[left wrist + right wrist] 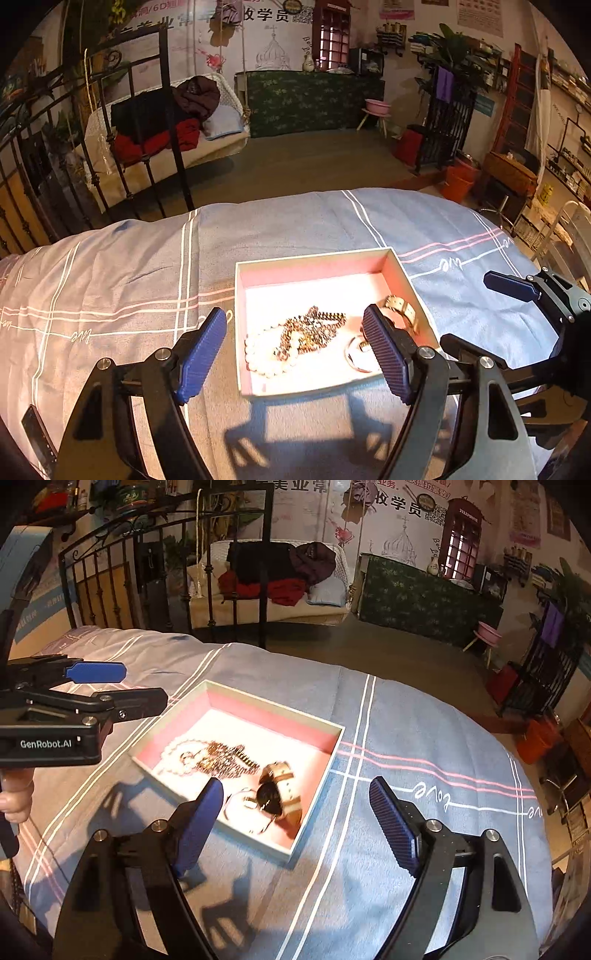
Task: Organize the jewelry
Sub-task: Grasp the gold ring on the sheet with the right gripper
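Both the left gripper [295, 350] and right gripper [295, 823] hung wide and empty just before the jewelry box [314, 263], apparently positioned to sort it.

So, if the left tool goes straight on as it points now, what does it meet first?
Probably the jewelry in the box: the left tool, open, aims at the bead necklaces. Depth is unclear.

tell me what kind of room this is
Probably a lived-in bedroom or studio room: the open pink-lined jewelry box sits on a blue plaid bedsheet, a black wrought-iron bed frame stands behind, and a white wicker swing seat piled with clothes hangs by the mural wall.
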{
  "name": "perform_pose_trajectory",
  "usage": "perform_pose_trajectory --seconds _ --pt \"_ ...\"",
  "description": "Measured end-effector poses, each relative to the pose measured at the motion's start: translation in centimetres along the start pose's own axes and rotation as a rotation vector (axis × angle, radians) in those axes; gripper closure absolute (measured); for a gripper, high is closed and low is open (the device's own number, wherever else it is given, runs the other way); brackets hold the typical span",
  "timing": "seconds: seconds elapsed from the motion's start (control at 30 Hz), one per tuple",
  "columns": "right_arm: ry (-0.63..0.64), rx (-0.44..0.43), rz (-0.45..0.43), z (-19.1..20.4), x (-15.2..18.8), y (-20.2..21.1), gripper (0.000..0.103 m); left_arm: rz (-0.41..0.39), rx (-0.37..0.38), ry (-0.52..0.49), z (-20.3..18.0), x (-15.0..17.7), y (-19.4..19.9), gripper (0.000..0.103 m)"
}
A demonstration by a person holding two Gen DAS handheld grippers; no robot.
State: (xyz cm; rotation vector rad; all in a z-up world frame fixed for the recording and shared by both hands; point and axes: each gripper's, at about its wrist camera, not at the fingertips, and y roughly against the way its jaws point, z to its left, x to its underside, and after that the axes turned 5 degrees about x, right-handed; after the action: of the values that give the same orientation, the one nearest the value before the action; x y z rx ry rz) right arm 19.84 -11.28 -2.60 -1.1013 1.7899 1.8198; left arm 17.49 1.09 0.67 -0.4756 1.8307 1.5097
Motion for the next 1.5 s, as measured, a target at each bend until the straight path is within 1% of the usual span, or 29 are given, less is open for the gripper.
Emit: perform_pose_trajectory --seconds 0.07,0.17,0.2,0.23,0.3,0.37,0.43,0.5,0.63,0.67,0.7,0.73,0.8,0.83,0.87,0.9,0.97,1.0,1.1,1.27,1.5 --pt "-0.01 -0.065 0.02 0.4 2.7 1.3 0.022 0.01 0.03 -0.022 -0.6 2.2 1.0 0.028" --pt "-0.018 -0.178 0.104 2.1 7.2 2.2 0.022 0.06 0.077 -0.027 -1.4 6.4 1.4 0.028" --pt "-0.006 -0.192 0.135 2.8 8.6 2.2 0.022 0.08 0.084 -0.031 -1.6 7.7 1.3 0.028" --pt "0.007 -0.187 0.164 3.5 9.8 2.0 0.022 0.102 0.079 -0.03 -1.9 9.2 1.0 0.028" --pt "0.025 -0.185 0.197 4.5 11.5 1.7 0.022 0.148 0.094 -0.027 -2.4 11.5 0.1 0.028" --pt "-0.002 -0.205 0.22 4.8 12.4 1.3 0.022 0.183 0.097 -0.026 -2.5 13.0 -0.6 0.029" --pt "-0.018 -0.208 0.225 4.8 13.0 1.1 0.022 0.19 0.104 -0.039 -2.7 13.8 -0.9 0.029" --pt "-0.008 -0.201 0.221 4.9 13.0 1.0 0.024 0.188 0.119 -0.061 -3.0 14.1 -1.0 0.029" --pt "0.027 -0.208 0.22 5.6 12.5 0.5 0.029 0.179 0.072 -0.078 -2.7 13.9 -1.3 0.03" --pt "0.033 -0.215 0.222 5.7 12.4 0.3 0.03 0.185 0.075 -0.065 -2.4 13.8 -1.4 0.034" --pt "0.041 -0.225 0.223 6.0 12.2 0.2 0.031 0.196 0.086 -0.047 -2.1 13.8 -1.7 0.041" --pt "0.049 -0.234 0.221 6.3 12.2 0.1 0.037 0.209 0.096 -0.032 -1.8 13.7 -1.9 0.044" --pt "0.062 -0.243 0.215 6.7 12.1 0.2 0.05 0.217 0.083 -0.027 -1.7 13.8 -2.1 0.058" --pt "0.06 -0.252 0.211 6.9 12.0 0.2 0.066 0.215 0.078 -0.038 -1.9 13.7 -2.1 0.062" --pt "0.05 -0.262 0.21 6.9 12.0 0.3 0.078 0.213 0.076 -0.048 -2.0 13.6 -2.2 0.073" --pt "0.041 -0.264 0.21 6.8 12.0 0.4 0.078 0.212 0.078 -0.055 -2.2 13.5 -2.1 0.086" --pt "0.042 -0.259 0.206 7.0 12.1 0.5 0.078 0.207 0.086 -0.066 -2.7 13.3 -2.1 0.092" --pt "0.039 -0.257 0.204 7.0 12.1 0.6 0.078 0.202 0.084 -0.073 -2.9 13.1 -2.1 0.094" --pt "0.034 -0.259 0.2 6.9 12.1 1.0 0.078 0.191 0.087 -0.097 -3.6 12.9 -1.9 0.094" --pt "0.022 -0.264 0.189 6.7 11.8 1.5 0.078 0.18 0.103 -0.095 -3.9 12.3 -1.7 0.094" --pt "0.033 -0.24 0.133 6.1 9.5 1.8 0.078 0.158 0.098 -0.066 -3.1 10.4 -1.7 0.094"
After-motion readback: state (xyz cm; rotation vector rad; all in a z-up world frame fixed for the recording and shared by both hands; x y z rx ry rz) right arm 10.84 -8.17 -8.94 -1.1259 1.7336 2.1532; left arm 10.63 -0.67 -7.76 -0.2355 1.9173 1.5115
